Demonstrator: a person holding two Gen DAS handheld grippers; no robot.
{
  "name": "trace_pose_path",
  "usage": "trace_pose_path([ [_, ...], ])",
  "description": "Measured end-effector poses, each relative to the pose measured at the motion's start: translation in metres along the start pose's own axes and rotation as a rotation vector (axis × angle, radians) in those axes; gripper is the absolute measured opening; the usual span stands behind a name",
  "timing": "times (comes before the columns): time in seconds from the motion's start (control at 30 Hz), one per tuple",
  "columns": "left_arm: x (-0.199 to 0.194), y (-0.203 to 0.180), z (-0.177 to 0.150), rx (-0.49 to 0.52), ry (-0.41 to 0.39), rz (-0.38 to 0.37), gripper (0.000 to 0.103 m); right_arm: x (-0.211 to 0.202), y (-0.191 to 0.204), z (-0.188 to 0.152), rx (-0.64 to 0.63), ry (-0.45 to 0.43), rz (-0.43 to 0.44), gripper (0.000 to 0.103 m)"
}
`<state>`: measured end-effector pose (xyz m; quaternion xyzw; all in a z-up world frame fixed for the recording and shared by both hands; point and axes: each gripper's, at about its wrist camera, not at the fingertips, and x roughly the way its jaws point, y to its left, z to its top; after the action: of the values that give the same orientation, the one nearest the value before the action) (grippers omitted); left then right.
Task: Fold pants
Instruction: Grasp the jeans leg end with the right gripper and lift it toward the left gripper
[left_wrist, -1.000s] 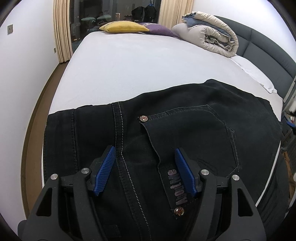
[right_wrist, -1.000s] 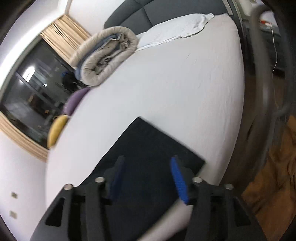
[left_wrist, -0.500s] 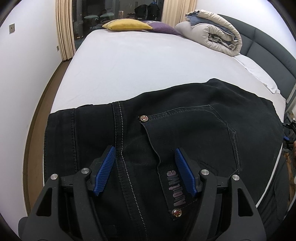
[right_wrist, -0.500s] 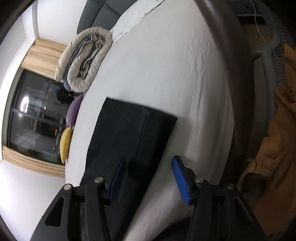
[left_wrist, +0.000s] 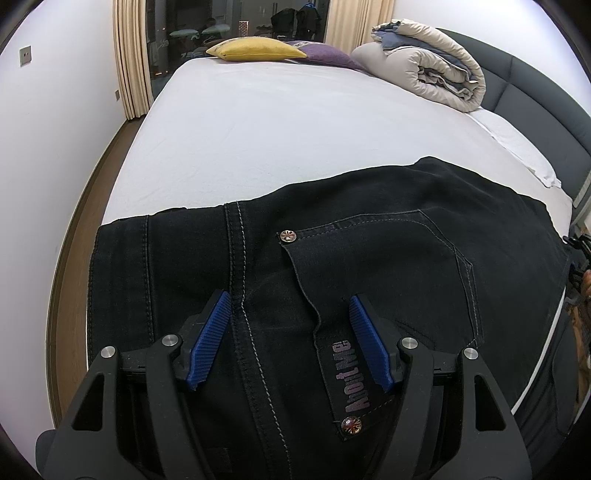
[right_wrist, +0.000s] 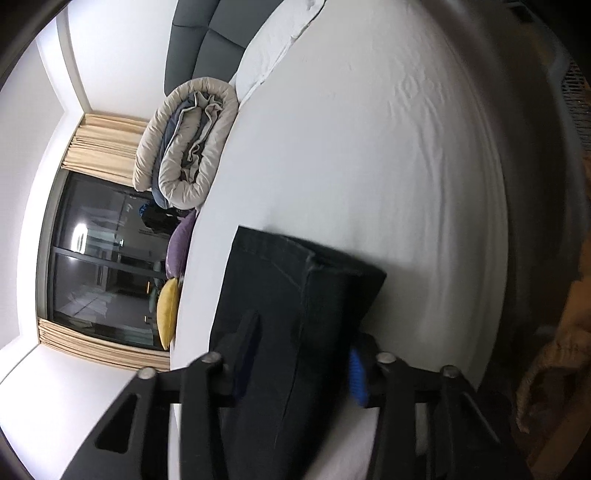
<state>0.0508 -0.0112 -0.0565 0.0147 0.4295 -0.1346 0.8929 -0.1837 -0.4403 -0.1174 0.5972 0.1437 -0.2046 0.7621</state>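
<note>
Black jeans lie flat on the white bed, back pocket and waistband end up. My left gripper is open and hovers just over the seat seam and pocket. In the right wrist view the leg cuffs lie on the sheet. My right gripper is open with its jaws on either side of the cuff end; contact with the fabric cannot be told.
A rolled beige duvet, a yellow pillow and a purple pillow lie at the bed's far side. A dark headboard is on the right. Brown clothing lies beyond the bed edge.
My right gripper has rolled and moved in over the cuff end, which now sits between its jaws. My left gripper has drawn back slightly over the pocket.
</note>
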Motion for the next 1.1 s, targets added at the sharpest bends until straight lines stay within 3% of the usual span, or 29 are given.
trace_pose_path([
  [0.03, 0.0, 0.0, 0.0, -0.002, 0.0, 0.0, 0.067, 0.003, -0.001, 0.003, 0.002, -0.001, 0.004, 0.032],
  [0.1, 0.0, 0.0, 0.0, -0.002, -0.001, 0.0, 0.067, 0.008, -0.003, 0.007, 0.01, -0.002, 0.014, 0.012],
  [0.23, 0.0, 0.0, 0.0, -0.002, 0.0, 0.0, 0.067, 0.011, -0.009, 0.01, 0.046, -0.001, 0.049, 0.007],
  [0.43, 0.0, 0.0, 0.0, -0.003, -0.002, 0.0, 0.067, -0.003, 0.014, 0.004, -0.036, -0.027, 0.022, 0.006],
  [0.57, 0.0, -0.001, 0.0, -0.008, -0.004, 0.003, 0.067, -0.012, 0.086, -0.025, -0.332, -0.023, -0.021, 0.006],
  [0.63, 0.0, -0.001, -0.001, -0.012, -0.006, 0.003, 0.067, -0.01, 0.131, -0.061, -0.556, 0.009, -0.042, 0.006],
  [0.73, -0.001, 0.0, -0.001, -0.014, -0.011, -0.002, 0.067, 0.006, 0.186, -0.155, -1.027, 0.064, -0.149, 0.006],
  [0.9, -0.007, -0.002, 0.001, -0.017, -0.015, 0.005, 0.067, 0.046, 0.185, -0.292, -1.623, 0.146, -0.316, 0.006],
  [1.0, -0.017, -0.004, 0.006, -0.052, -0.035, -0.017, 0.067, 0.061, 0.167, -0.331, -1.783, 0.135, -0.402, 0.006],
  [1.07, -0.023, -0.004, 0.009, -0.091, -0.053, -0.05, 0.073, 0.06, 0.168, -0.329, -1.759, 0.122, -0.406, 0.006],
  [1.1, -0.026, -0.004, 0.012, -0.128, -0.06, -0.115, 0.073, 0.06, 0.169, -0.323, -1.726, 0.122, -0.401, 0.006],
])
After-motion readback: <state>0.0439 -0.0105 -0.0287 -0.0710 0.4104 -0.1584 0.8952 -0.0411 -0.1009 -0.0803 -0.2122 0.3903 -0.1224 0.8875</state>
